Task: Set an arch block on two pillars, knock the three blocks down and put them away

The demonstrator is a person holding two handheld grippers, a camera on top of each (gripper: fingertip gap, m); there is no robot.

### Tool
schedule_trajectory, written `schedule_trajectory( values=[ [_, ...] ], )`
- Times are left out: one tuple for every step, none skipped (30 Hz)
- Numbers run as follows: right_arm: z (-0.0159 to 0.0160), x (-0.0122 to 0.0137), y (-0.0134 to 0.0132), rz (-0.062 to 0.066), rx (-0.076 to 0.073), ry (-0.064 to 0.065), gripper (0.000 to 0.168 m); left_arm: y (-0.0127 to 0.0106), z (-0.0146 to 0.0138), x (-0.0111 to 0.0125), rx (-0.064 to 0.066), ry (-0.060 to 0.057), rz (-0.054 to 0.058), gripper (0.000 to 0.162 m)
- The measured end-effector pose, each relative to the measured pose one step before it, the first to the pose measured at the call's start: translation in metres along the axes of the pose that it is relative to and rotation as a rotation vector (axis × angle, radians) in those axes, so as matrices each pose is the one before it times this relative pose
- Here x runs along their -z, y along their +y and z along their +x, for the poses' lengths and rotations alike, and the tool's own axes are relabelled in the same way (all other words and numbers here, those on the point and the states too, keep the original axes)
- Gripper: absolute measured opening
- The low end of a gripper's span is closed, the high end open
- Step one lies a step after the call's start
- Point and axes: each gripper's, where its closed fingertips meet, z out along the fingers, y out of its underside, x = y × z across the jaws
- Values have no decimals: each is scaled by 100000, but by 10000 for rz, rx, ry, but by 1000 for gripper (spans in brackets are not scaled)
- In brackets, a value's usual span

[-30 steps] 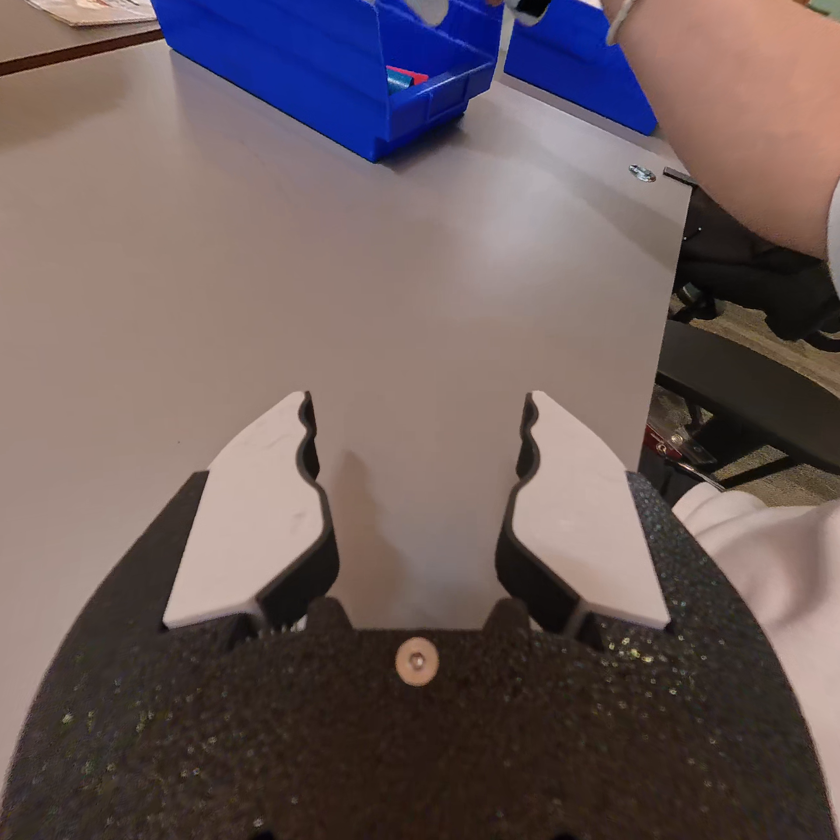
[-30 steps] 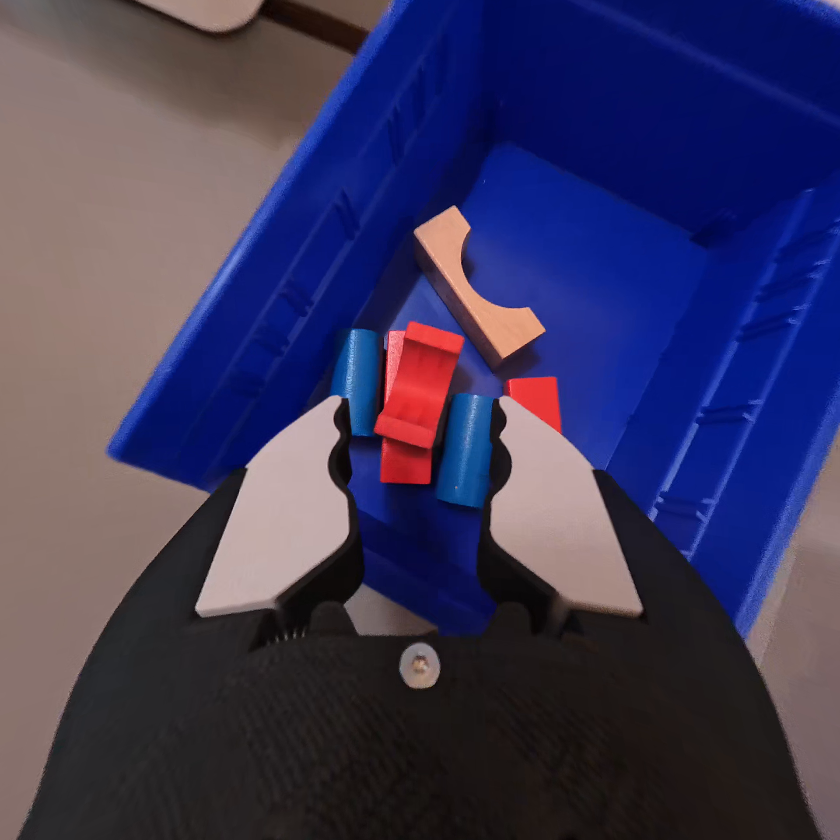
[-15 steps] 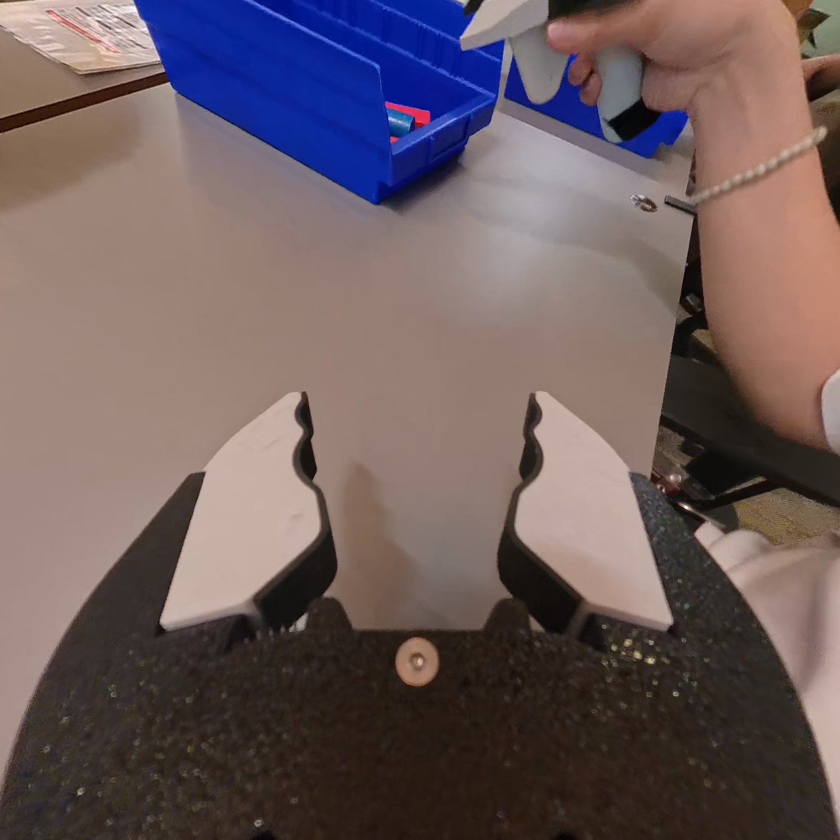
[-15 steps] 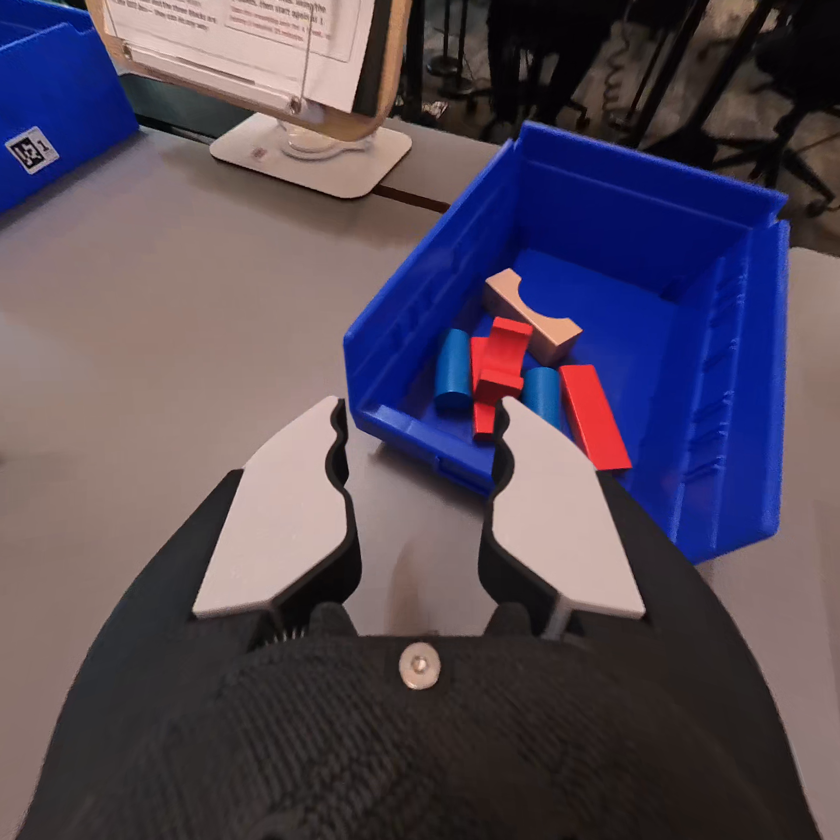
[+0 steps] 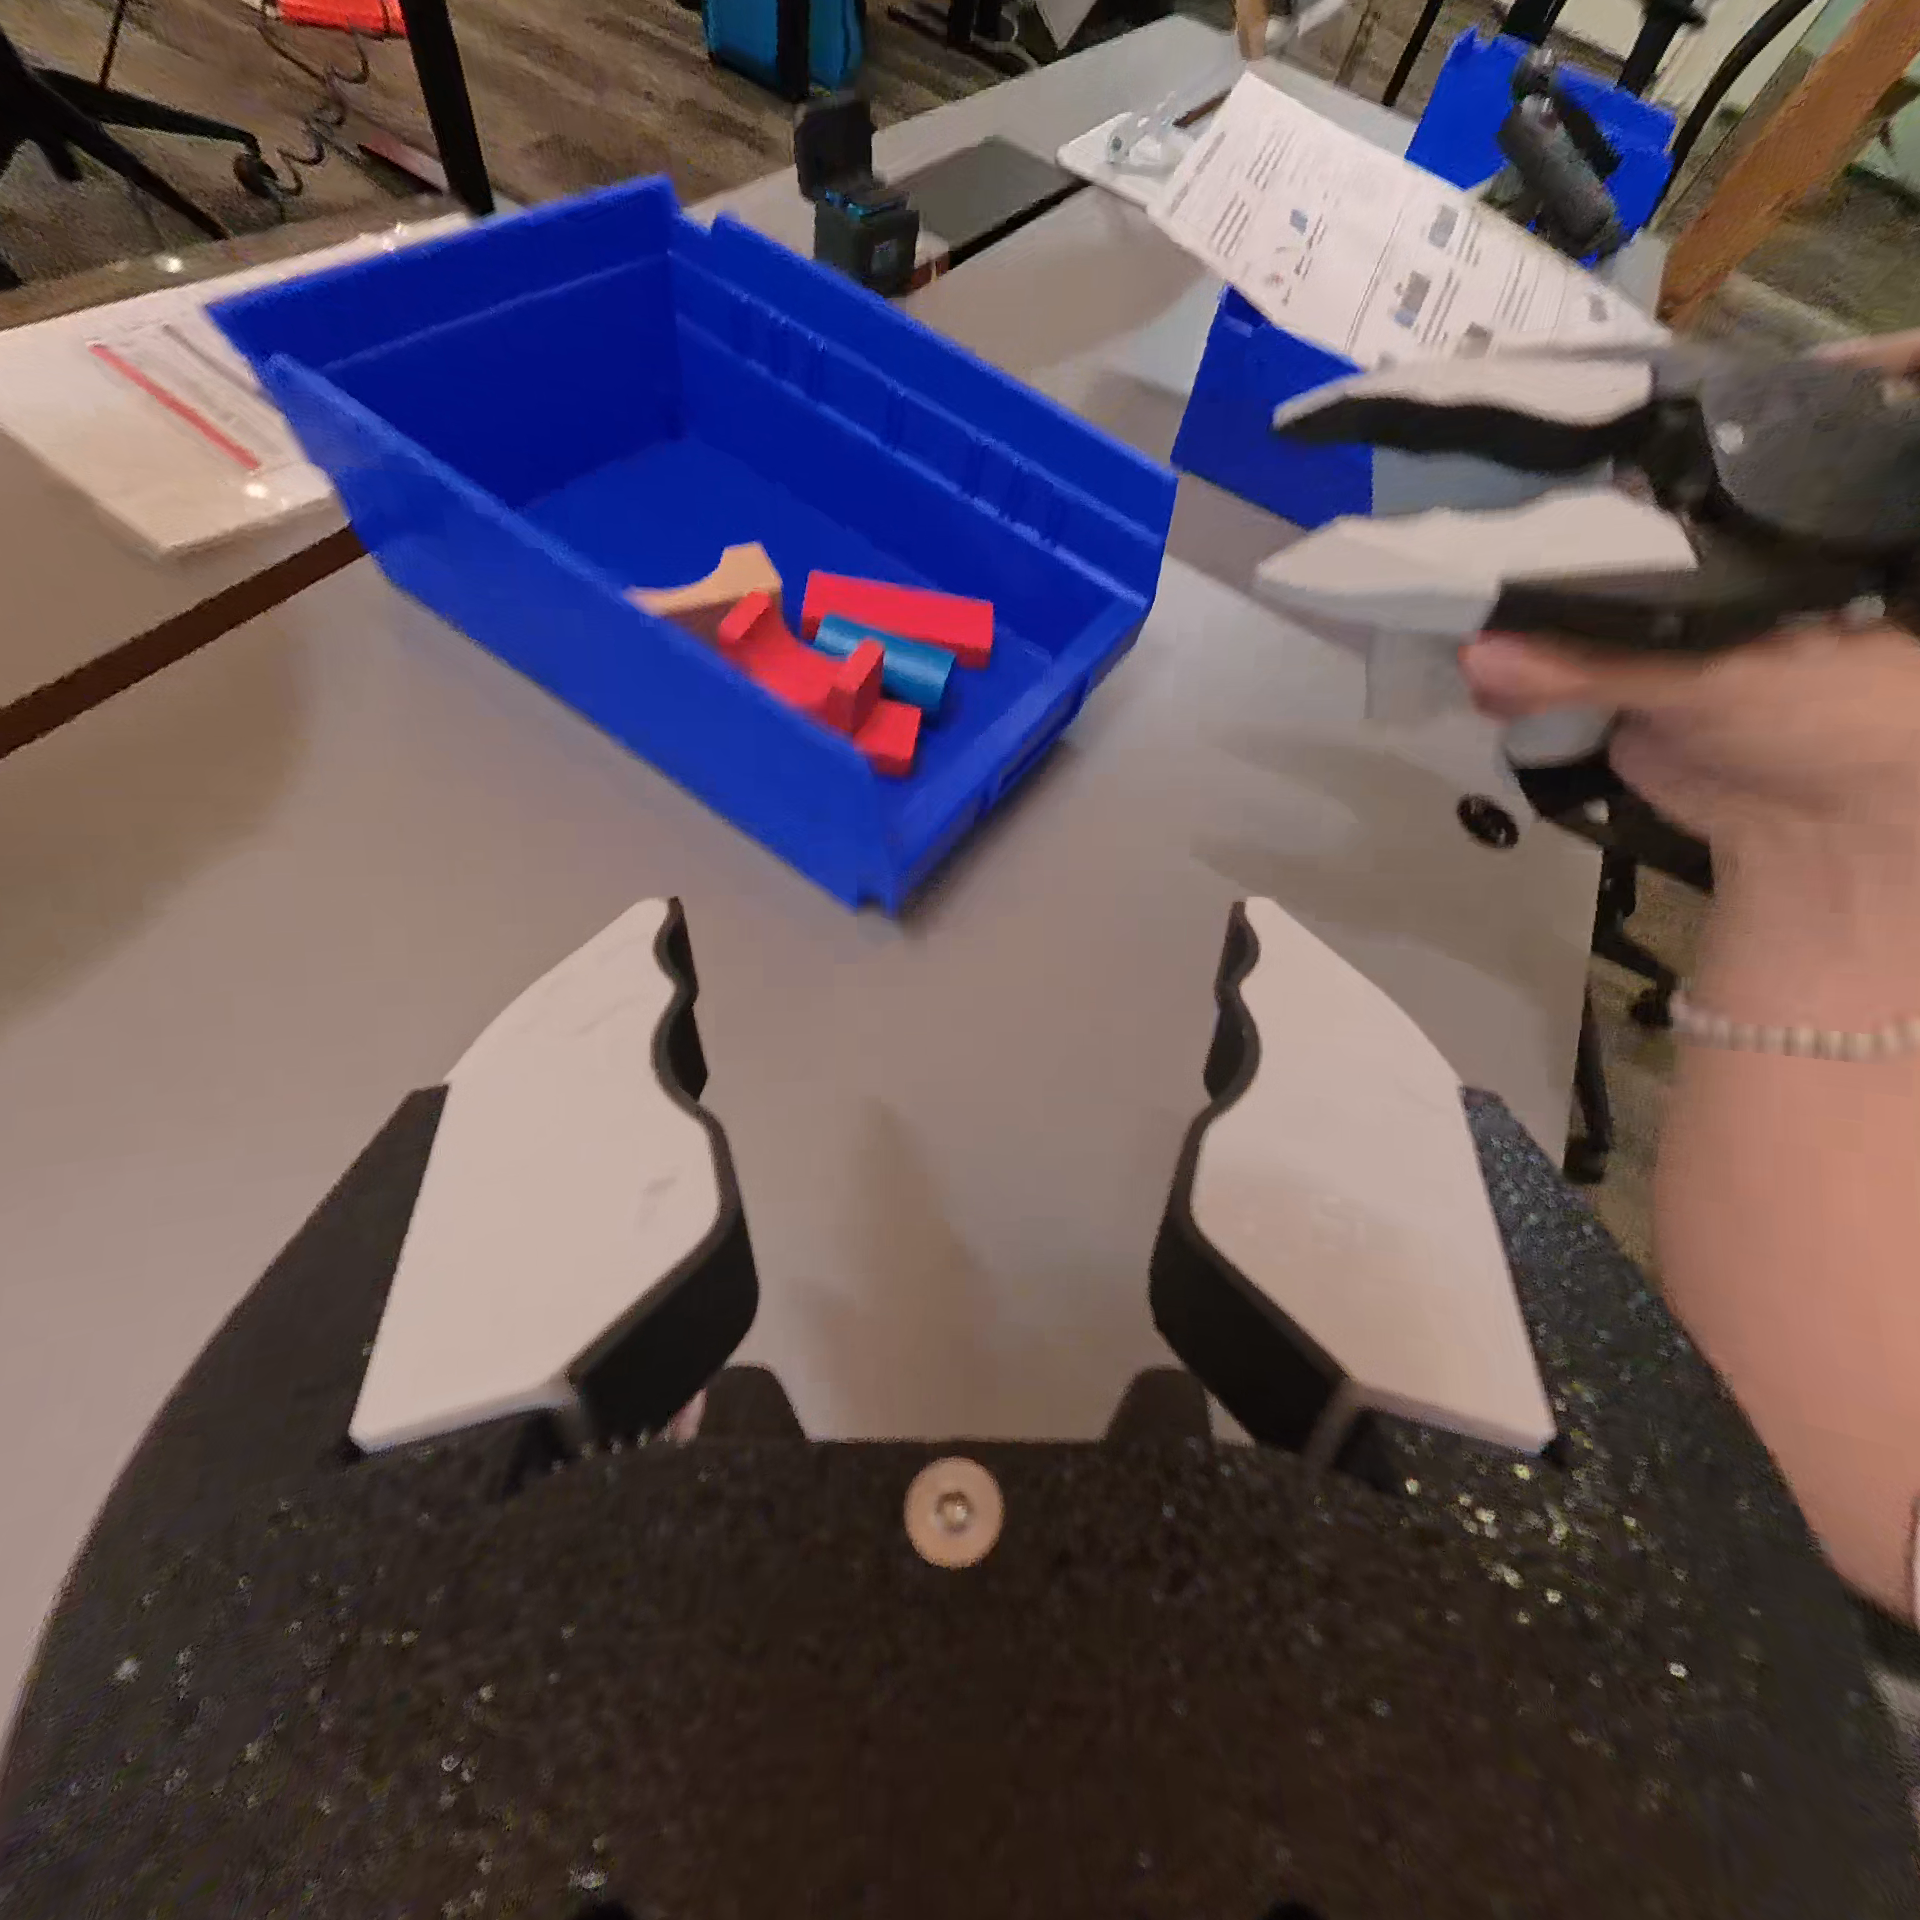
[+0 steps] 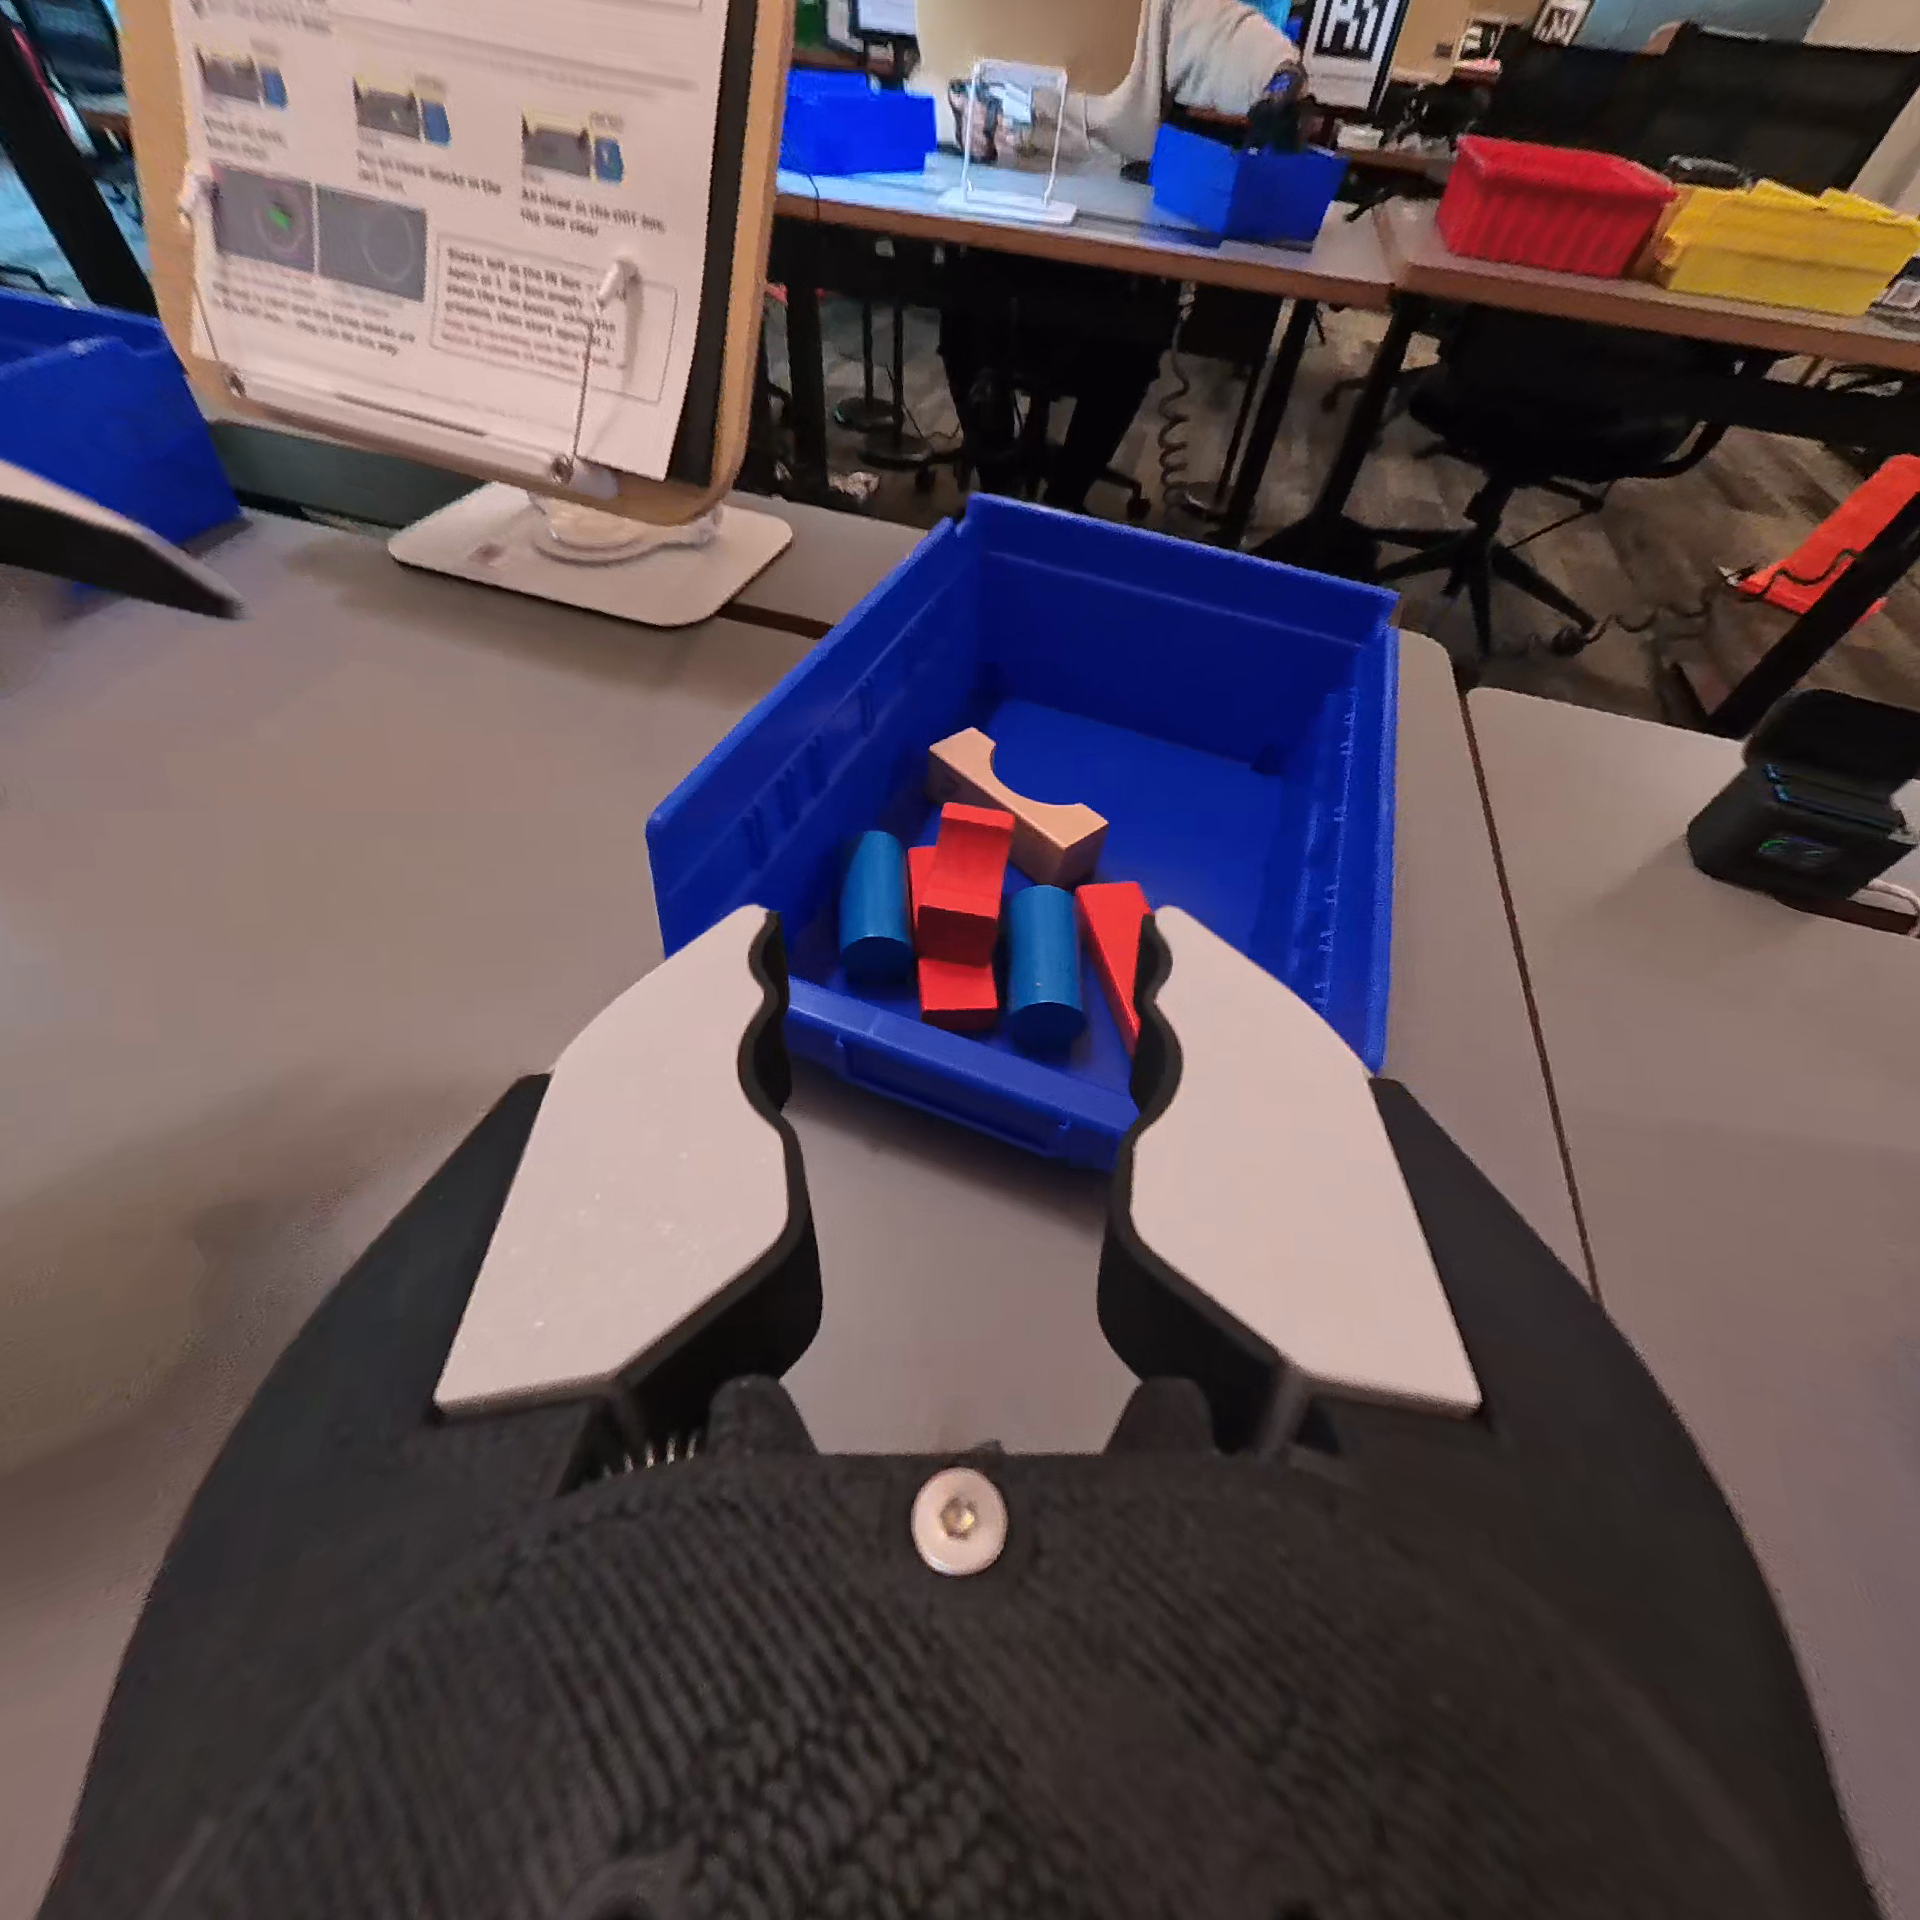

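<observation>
The left gripper (image 5: 956, 935) hovers over the grey bench (image 5: 260, 935), jaws spread wide and holding nothing. Just ahead of it sits a blue bin (image 5: 499, 540) containing red, blue and tan wooden blocks (image 5: 831, 665). The right gripper (image 6: 961, 940), jaws likewise apart and unloaded, hangs just short of the bin's near wall.

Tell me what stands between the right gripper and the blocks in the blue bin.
Only the blue bin's low front wall. The right gripper hangs open before it, above the grey table; the blocks lie just behind that wall.
</observation>
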Motion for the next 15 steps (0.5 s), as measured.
schedule_trajectory(
  values=[
    [163, 291, -183, 181, -145, -86, 64, -1069, 231, -1526, 81, 103, 138, 90],
    [259, 270, -118, 143, -153, -6, 64, -933, 166, -1596, 12, 78, 137, 86],
    [253, 251, -116, 97, -147, 19, 64, -703, -33, -1685, 6, -22, 67, 85],
    [113, 247, -147, 86, -108, -37, 64, -470, -291, -1718, 130, -130, -78, 85],
    [-15, 230, -178, 103, -53, -76, 64, -369, -543, -1671, 253, -253, -176, 85],
    [2, 181, -192, 128, -6, -28, 64, -382, -675, -1565, 226, -310, -160, 85],
    [18, 137, -94, 83, 20, 4, 64, -373, -737, -1439, 152, -314, -137, 85],
    [0, 106, -1, 12, 38, -7, 64, -317, -830, -1303, 177, -357, -159, 85],
    [31, 71, 20, -13, 29, 6, 64, -231, -850, -1177, 175, -384, -198, 85],
    [47, 62, -6, 0, 28, 11, 64, -173, -800, -1035, 155, -402, -209, 85],
    [94, 33, 7, 10, 23, 29, 64, -154, -681, -905, 62, -413, -165, 83],
    [100, 6, 45, 0, 2, 20, 64, -96, -511, -788, -100, -386, -103, 83],
    [65, -21, 78, -16, -22, -11, 64, 25, -352, -712, -162, -333, -90, 81],
    [84, -32, 78, -9, -37, -4, 64, 51, -147, -615, -174, -239, -56, 76],
    [117, -46, 77, -2, -52, 7, 64, 76, -53, -547, -195, -208, -61, 72]
  ],
)
